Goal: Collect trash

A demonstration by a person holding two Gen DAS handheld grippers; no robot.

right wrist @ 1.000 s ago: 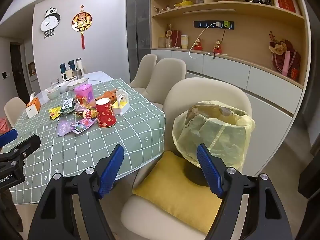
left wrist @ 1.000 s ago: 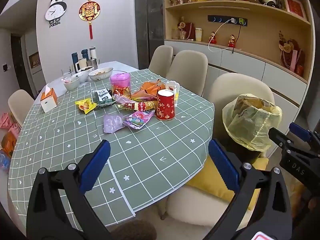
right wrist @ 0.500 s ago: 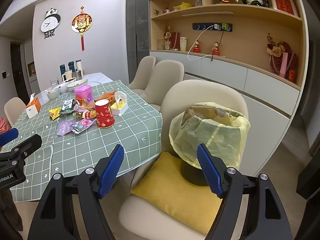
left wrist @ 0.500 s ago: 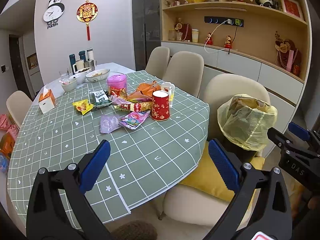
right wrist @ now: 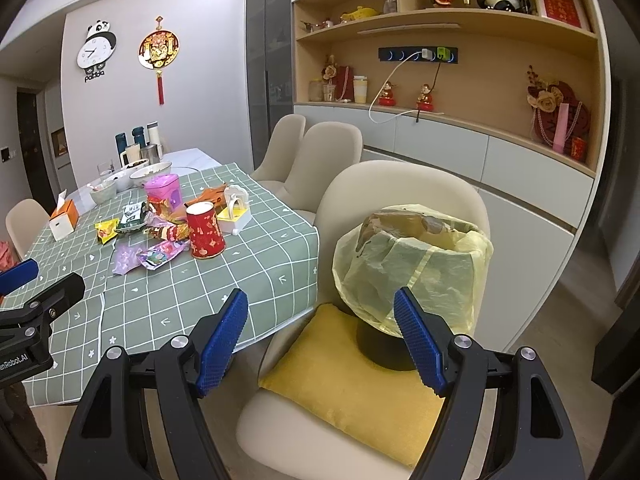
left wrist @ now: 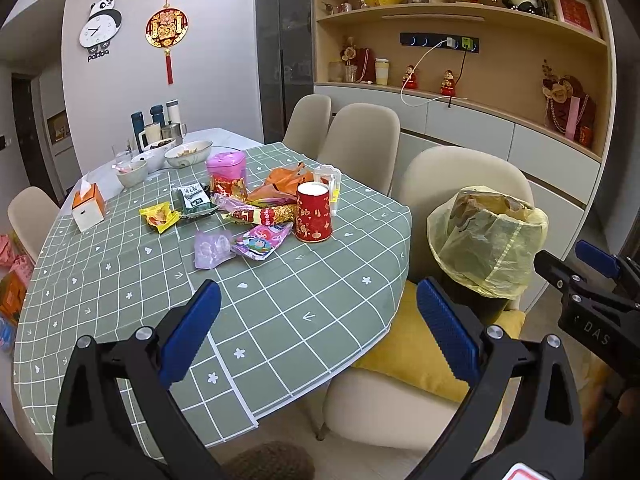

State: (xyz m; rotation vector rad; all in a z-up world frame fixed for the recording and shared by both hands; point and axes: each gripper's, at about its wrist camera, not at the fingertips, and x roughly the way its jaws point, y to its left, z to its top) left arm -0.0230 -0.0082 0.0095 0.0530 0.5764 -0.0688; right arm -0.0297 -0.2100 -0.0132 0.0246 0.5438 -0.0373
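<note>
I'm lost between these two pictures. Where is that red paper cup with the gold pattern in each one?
Left wrist view: the red paper cup stands upside down near the middle of the picture, at the right edge of the wrapper pile.
Right wrist view: the same cup sits left of centre.
Shared landmark: the yellow-lined trash bin on the chair, right of the cup in both.

I see my blue finger pads point(left wrist: 192, 336), a green tablecloth point(left wrist: 280, 304) gridded in white, a red paper cup point(left wrist: 313, 213) with gold figures, a yellow bin bag point(right wrist: 416, 268) and a mustard cushion point(right wrist: 352, 384).
</note>
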